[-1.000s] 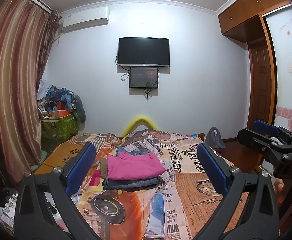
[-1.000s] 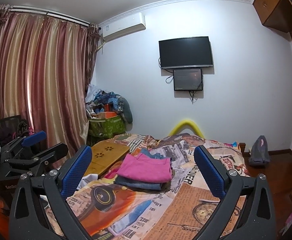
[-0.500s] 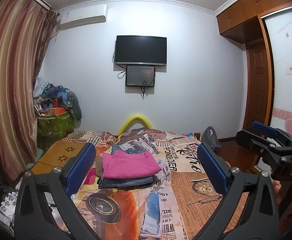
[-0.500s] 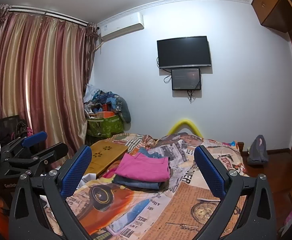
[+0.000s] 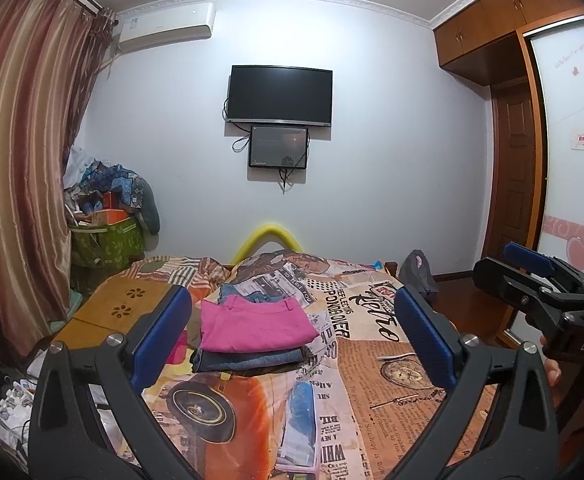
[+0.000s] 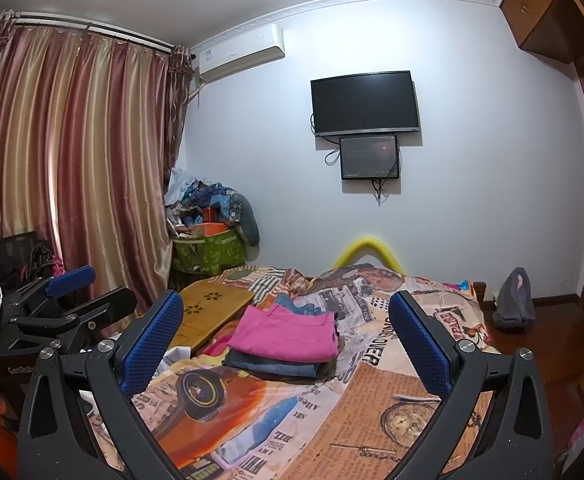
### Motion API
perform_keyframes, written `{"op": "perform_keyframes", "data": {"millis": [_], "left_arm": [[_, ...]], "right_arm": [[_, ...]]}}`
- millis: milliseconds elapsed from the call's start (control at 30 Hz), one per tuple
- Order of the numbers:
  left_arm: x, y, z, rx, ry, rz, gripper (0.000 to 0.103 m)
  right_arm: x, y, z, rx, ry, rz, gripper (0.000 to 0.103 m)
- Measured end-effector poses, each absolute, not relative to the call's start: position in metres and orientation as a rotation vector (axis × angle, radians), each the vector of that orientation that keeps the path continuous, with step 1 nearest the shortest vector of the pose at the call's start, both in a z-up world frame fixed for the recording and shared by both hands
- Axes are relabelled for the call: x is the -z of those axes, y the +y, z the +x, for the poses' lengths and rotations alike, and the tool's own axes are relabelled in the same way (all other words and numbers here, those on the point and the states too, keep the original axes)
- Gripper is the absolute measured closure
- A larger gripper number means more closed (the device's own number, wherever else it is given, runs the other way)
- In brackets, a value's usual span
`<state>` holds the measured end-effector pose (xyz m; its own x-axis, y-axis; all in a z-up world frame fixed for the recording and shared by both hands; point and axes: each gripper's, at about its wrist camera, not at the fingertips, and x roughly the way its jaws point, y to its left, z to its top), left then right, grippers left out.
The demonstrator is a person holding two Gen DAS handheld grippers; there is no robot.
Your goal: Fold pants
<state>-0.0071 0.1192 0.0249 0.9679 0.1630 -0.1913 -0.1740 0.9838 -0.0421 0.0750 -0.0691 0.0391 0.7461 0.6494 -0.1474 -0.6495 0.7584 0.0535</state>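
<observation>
The pink pants (image 5: 254, 322) lie folded into a flat, soft rectangle on top of a folded pair of blue jeans (image 5: 248, 358), whose denim edges show as a thicker, darker band beneath. In the left wrist view the stack sits just left of centre in the lower half of the frame; in the right wrist view it lies at centre, between the blue pads.

The left tool (image 5: 292, 336) is released, its ribbed blue pads spread wide with nothing between them. The right tool (image 6: 286, 340) is likewise spread and empty. Both have matte black frames with silver bolts.

The stack rests on a bed (image 5: 391, 364) covered with a smooth printed sheet of newspaper text, a car and a pocket watch. A tan wooden lap tray (image 6: 208, 306) with flower cut-outs lies at the bed's left edge. A curved yellow foam piece (image 5: 270, 236) rises behind the bed.

On the pale wall hang a black TV (image 5: 280, 96), a smaller screen (image 5: 278, 147) and a white air conditioner (image 5: 164, 26). Glossy striped curtains (image 6: 64, 160) fill the left side.

More blue cloth behind the stack is partly hidden. The clutter heaped on the green bin (image 6: 210, 250) is hard to make out.
</observation>
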Motion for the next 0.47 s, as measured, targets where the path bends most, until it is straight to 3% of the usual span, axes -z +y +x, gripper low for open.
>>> {"op": "perform_keyframes", "data": {"millis": [467], "left_arm": [[-0.0239,0.1201,-0.0064,-0.151,0.198,-0.064,0.000]], "right_arm": [[-0.0384,-0.0685,0.0755,-0.708,0.161,-0.001,0.001]]}}
